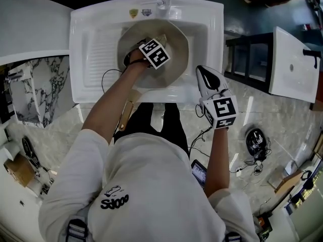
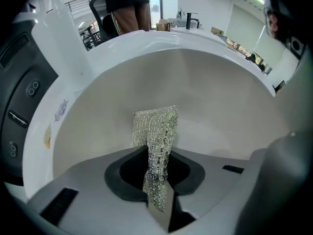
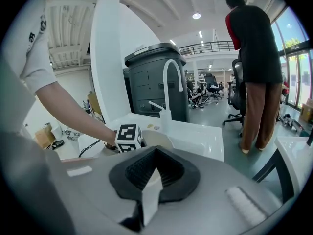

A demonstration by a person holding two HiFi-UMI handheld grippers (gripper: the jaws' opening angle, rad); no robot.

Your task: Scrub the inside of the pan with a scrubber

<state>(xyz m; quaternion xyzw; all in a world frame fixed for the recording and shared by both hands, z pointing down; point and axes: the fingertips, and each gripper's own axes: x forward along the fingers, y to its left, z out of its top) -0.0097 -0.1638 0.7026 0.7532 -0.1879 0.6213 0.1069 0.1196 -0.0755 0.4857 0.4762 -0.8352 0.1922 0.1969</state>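
Left arm [image 1: 108,105] stretched out toward 12 o'clock, the person angles the left gripper [image 2: 159,199] downward, its jaws clamped on a mesh scrubber [image 2: 155,131]. The right arm [image 1: 217,155] is bent and kept nearer the body at about 1 o'clock. The right gripper [image 3: 151,190] points toward 11 o'clock, jaws pressed together with nothing between them.

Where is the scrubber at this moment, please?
In the left gripper view, the scrubber is pinched in the shut left claw, held inside the pan, which sits in the white sink.
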